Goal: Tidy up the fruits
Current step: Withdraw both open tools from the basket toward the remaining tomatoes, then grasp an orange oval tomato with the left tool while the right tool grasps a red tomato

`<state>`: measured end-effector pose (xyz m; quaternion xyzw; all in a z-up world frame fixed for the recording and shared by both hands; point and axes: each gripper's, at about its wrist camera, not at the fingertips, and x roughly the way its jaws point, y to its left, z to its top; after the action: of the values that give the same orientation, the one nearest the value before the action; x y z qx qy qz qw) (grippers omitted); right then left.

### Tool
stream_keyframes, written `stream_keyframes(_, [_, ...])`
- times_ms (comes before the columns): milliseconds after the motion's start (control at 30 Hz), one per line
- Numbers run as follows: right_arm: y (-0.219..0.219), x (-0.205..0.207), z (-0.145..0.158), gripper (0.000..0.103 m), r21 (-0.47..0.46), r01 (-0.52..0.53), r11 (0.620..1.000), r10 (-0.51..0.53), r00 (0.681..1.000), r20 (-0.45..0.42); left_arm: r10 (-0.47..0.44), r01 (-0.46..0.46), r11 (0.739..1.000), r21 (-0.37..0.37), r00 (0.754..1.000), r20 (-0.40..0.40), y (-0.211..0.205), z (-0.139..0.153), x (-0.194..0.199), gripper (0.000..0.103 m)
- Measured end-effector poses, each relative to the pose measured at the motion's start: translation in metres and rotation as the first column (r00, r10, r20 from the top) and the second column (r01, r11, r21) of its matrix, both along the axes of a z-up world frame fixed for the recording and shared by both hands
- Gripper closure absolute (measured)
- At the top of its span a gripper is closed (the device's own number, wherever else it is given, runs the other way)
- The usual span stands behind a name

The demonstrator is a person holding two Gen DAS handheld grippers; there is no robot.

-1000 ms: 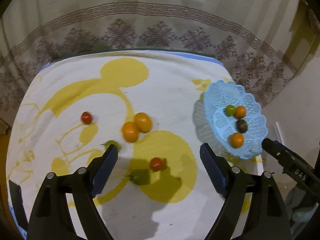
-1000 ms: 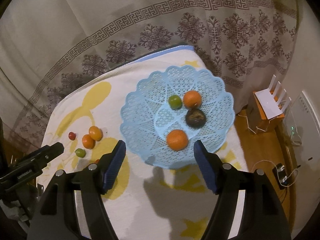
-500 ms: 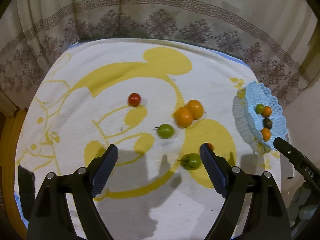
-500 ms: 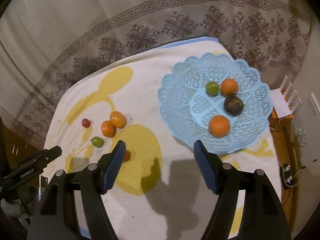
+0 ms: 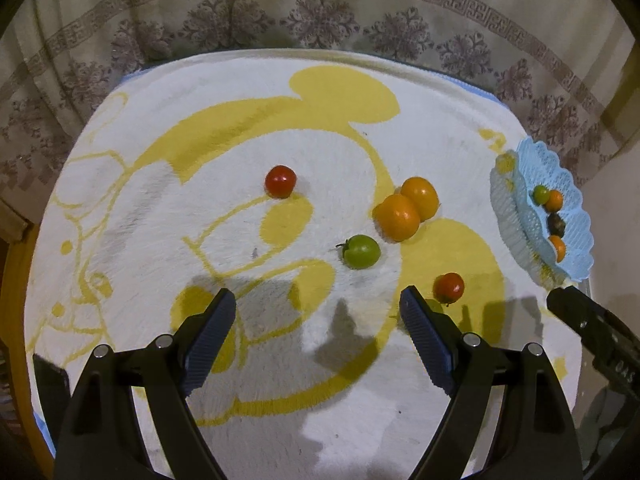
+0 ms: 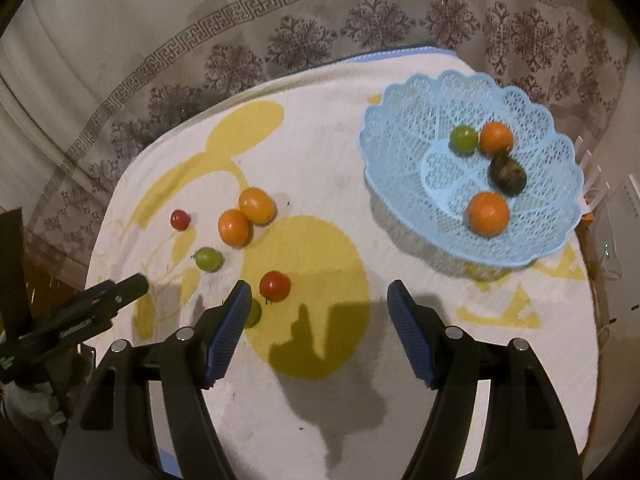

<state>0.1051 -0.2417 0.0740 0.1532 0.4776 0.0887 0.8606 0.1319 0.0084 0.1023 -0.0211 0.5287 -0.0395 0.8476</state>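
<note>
- The left gripper (image 5: 316, 326) hangs over the white and yellow cloth (image 5: 224, 128), its jaws spread wide with nothing between them.
- The right gripper (image 6: 318, 318) is likewise wide open and holds nothing; its tip also shows at the right edge of the left wrist view.
- Ahead of the left gripper and slightly to its right lies a green tomato (image 5: 361, 251) with its stem pointing left.
- Farther ahead, 2 oranges (image 5: 408, 208) lie touching each other, up and to the right of the green tomato.
- A red tomato (image 5: 281, 181) sits ahead and a little left of the left gripper's centre, well apart from the oranges.
- A second red tomato (image 5: 449, 288) lies just beside the left gripper's right finger, on its outer side.
- In the right wrist view this second red tomato (image 6: 275, 286) sits just ahead of the right gripper's left finger, and another green fruit (image 6: 253, 314) is partly hidden behind that finger.
- The blue basket (image 6: 400, 128) stands ahead and to the right of the right gripper, near the cloth's far right corner.
- Inside the basket are 4 fruits: a green one (image 6: 464, 140), 2 orange ones (image 6: 488, 214), and a dark one (image 6: 508, 175) between the 2 orange ones.
- A patterned curtain (image 6: 280, 40) hangs beyond the cloth.
</note>
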Motion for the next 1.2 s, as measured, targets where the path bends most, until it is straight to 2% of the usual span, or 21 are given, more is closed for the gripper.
stream_keyframes(433, [0.015, 0.001, -0.027, 0.031, -0.007, 0.005, 1.000, -0.006, 0.997, -0.075, -0.137, 0.138, 0.990, 0.008, 0.990, -0.028, -0.031, -0.030, 0.046, 0.019])
stream_keyframes(867, [0.024, 0.011, -0.046, 0.031, 0.006, 0.011, 1.000, -0.010, 0.991, -0.132, -0.292, 0.292, 0.956, 0.007, 0.956, -0.037, -0.064, -0.055, 0.090, 0.020])
stream_keyframes(1000, [0.024, 0.015, -0.049, 0.031, 0.005, 0.015, 1.000, -0.014, 0.990, -0.142, -0.319, 0.319, 0.948, -0.007, 0.945, -0.071, -0.068, -0.067, 0.101, 0.030])
stream_keyframes(1033, [0.025, 0.017, -0.050, 0.031, 0.005, 0.017, 1.000, -0.016, 0.990, -0.143, -0.328, 0.327, 0.945, -0.016, 0.942, -0.067, -0.068, -0.068, 0.102, 0.031])
stream_keyframes(1133, [0.026, 0.020, -0.051, 0.031, 0.004, 0.018, 1.000, -0.018, 0.989, -0.149, -0.367, 0.365, 0.930, -0.038, 0.929, -0.057, -0.070, -0.066, 0.101, 0.041])
stream_keyframes(1200, [0.029, 0.025, -0.052, 0.031, 0.007, 0.014, 1.000, -0.013, 0.988, -0.152, -0.387, 0.383, 0.921, -0.070, 0.920, -0.057, -0.070, -0.066, 0.099, 0.055])
